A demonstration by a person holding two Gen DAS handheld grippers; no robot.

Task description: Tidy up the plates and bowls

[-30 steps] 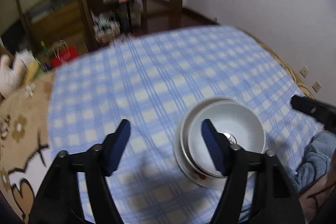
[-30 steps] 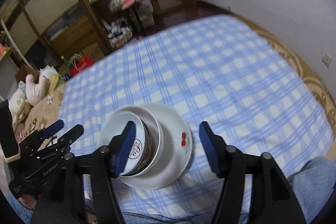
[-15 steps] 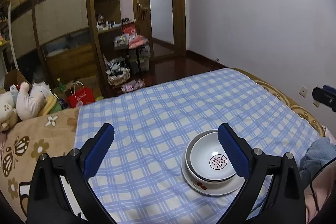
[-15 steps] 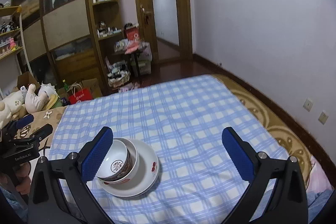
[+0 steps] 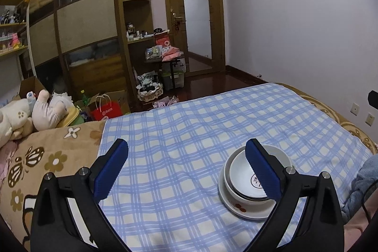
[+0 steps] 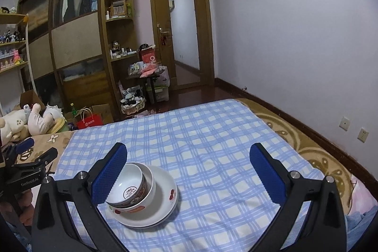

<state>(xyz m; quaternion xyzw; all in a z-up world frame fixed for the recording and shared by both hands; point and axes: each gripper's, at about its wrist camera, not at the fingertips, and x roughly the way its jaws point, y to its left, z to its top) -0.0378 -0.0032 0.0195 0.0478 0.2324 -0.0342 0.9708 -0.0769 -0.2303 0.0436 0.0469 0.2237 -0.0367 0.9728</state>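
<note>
A small bowl [image 6: 128,185] with a red mark inside nests in a larger white bowl [image 6: 148,190]. Both stand on a white plate [image 6: 166,201] with red spots, on the blue checked cloth [image 6: 212,145]. My right gripper [image 6: 189,155] is open and empty, held back above the cloth; its left pad overlaps the stack only in the picture. In the left wrist view the same small bowl [image 5: 244,177], larger bowl [image 5: 281,155] and plate [image 5: 241,209] lie at lower right. My left gripper [image 5: 186,157] is open and empty. It also shows as the left gripper [image 6: 35,152] at that view's left edge.
The cloth covers a bed with a brown floral blanket [image 5: 47,157] on the left. Plush toys [image 5: 35,112] and a red bag [image 5: 106,110] lie beyond. A wardrobe [image 5: 89,27], a door [image 5: 196,15] and a wall with sockets [image 6: 354,129] ring the room.
Both grippers have drawn back and up from the stack and tilted up, so the room shows. Both pairs of jaws have widened. The dishes have not moved.
</note>
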